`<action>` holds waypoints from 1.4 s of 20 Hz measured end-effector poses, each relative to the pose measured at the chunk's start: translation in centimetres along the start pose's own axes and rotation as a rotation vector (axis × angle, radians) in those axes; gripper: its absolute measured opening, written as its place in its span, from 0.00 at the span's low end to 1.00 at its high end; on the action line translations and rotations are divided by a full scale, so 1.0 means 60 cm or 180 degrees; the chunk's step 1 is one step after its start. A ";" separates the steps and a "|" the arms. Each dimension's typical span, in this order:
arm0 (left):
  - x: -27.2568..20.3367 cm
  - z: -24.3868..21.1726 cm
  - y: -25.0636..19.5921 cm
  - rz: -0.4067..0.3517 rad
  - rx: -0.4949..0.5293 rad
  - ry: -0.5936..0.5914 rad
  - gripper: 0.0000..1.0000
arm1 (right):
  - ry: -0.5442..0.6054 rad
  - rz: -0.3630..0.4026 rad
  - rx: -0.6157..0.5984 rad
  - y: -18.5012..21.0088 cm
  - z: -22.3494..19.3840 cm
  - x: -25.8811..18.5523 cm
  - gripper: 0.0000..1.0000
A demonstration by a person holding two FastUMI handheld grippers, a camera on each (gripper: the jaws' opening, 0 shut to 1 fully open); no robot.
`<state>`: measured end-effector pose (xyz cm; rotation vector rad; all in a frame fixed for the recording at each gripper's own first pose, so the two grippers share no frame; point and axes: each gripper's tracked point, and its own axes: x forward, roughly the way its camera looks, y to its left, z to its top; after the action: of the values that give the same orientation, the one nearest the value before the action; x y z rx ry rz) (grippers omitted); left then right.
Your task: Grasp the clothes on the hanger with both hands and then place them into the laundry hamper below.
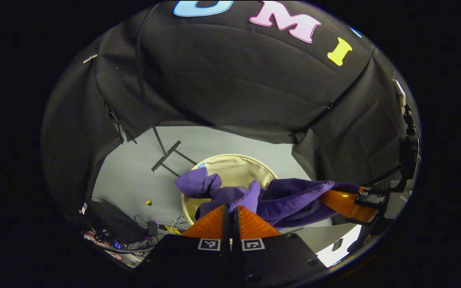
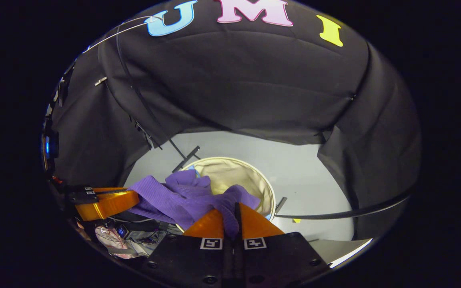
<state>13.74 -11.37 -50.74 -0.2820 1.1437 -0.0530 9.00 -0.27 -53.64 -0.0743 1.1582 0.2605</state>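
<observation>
Fingers of left gripper (image 1: 230, 212) and right gripper (image 2: 232, 212) both pinched closed on purple garment (image 1: 290, 198), cloth bunched at each tip. Garment hangs stretched between them, above open beige hamper (image 2: 230, 174) on grey floor (image 2: 306, 172).

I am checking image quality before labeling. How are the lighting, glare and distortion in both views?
Left gripper view: fisheye bends the booth wall; a blown-out white patch sits at the lower right; the purple garment is sharp and evenly lit. Right gripper view: same curved distortion; the hamper rim and grey floor are clear; the cluttered lower-left corner is dim.
</observation>
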 end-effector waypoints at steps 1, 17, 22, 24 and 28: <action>0.003 -0.002 0.003 0.0034 -0.0009 0.0037 0.05 | 0.0023 -0.0009 0.0036 -0.001 -0.003 0.006 0.06; 0.001 -0.024 0.005 0.0139 0.0135 0.0143 0.96 | 0.0045 -0.0077 0.0070 -0.031 0.000 0.000 0.98; -0.047 0.007 -0.012 0.0087 0.0132 -0.0164 0.96 | -0.0373 -0.0102 0.0138 -0.032 0.053 -0.067 0.98; -0.078 0.026 -0.015 0.0103 0.0186 -0.0349 0.96 | -0.0591 -0.0150 0.0064 -0.034 0.084 -0.105 0.99; -0.172 0.080 -0.028 0.0110 0.0309 -0.0825 0.96 | -0.1055 -0.0201 -0.0010 -0.025 0.145 -0.187 0.98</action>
<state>13.96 -10.15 -39.26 -0.1768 0.8855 -0.0398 12.94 -1.92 -40.01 -0.0674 0.8247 0.2092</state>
